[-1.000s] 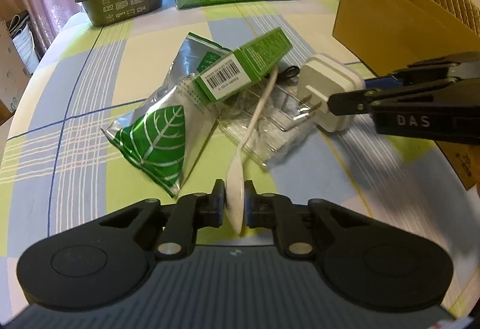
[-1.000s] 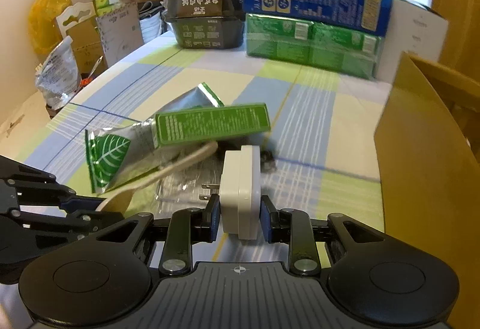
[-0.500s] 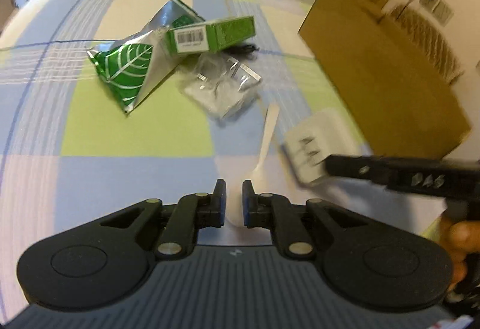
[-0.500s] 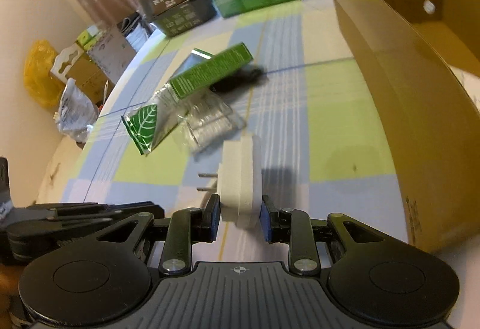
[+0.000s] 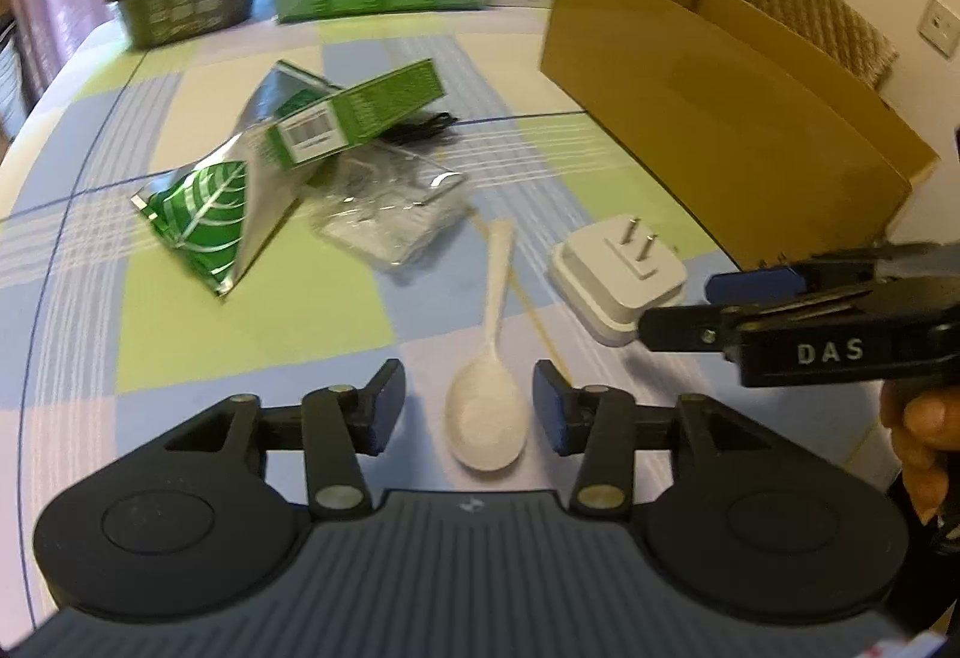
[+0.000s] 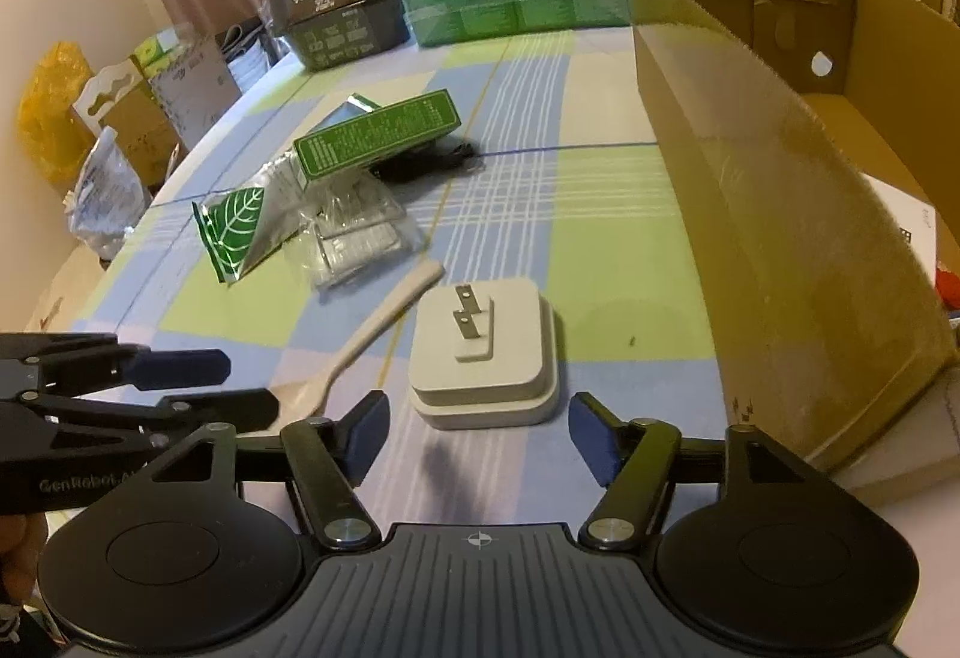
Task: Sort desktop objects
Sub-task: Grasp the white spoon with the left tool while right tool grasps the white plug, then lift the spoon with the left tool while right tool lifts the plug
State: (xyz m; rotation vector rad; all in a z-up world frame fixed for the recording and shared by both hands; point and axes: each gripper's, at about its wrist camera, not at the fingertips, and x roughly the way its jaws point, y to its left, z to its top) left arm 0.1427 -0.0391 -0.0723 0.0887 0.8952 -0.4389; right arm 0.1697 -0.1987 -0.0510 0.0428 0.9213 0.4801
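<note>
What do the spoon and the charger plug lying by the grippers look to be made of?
Spoon: likely plastic, off-white, matte, thin one-piece moulded shape.
Charger plug: smooth white plastic shell with a slight sheen; its two prongs look like bare metal, grey and shiny.

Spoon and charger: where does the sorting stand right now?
Done: the white spoon and white charger lie side by side on the tablecloth, apart from the pile. In hand: nothing; the left claw and right claw are open. Left: the leaf-print pouch, green carton, clear plastic pack and black cable remain heaped.
</note>
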